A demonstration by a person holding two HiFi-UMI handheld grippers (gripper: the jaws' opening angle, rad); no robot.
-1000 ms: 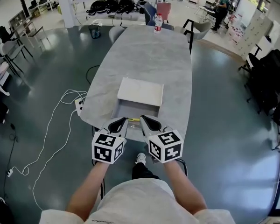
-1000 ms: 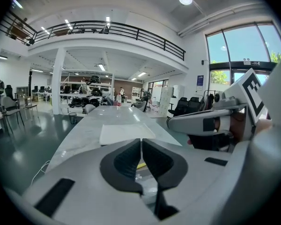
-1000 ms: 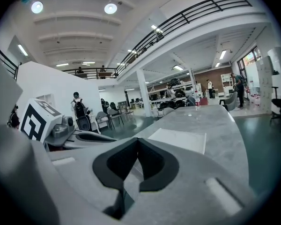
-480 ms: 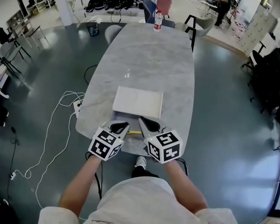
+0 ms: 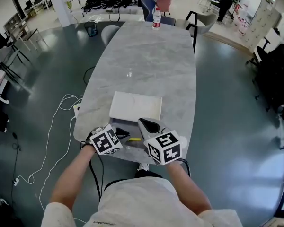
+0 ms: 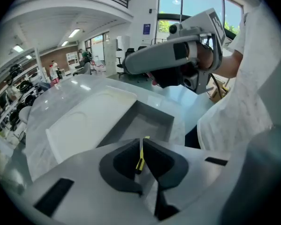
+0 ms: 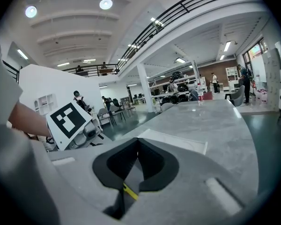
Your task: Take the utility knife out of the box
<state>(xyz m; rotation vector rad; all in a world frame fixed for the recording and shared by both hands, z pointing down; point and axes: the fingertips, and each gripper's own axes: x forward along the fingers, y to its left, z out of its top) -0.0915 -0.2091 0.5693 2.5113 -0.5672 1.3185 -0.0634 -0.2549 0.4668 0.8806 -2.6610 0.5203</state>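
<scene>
An open grey box (image 5: 128, 128) sits at the near edge of the table, its white lid (image 5: 135, 107) lying just beyond it. The yellow utility knife (image 5: 134, 139) lies in the box. My left gripper (image 5: 124, 135) points right at the knife's left end, jaws shut; in the left gripper view the knife (image 6: 141, 154) shows through the slit between the pads of that gripper (image 6: 141, 143). My right gripper (image 5: 144, 123) hovers over the box's right side, jaws shut and empty. In the right gripper view a bit of the knife (image 7: 129, 191) shows below that gripper (image 7: 137, 142).
The long grey marble table (image 5: 146, 60) stretches away, with a water bottle (image 5: 156, 17) at its far end. A white cable and power strip (image 5: 61, 109) lie on the floor to the left. Chairs stand on both sides of the room.
My left gripper has swung down and turned right, so its tips now point at the knife. The right gripper has barely moved. The knife lies where it was.
</scene>
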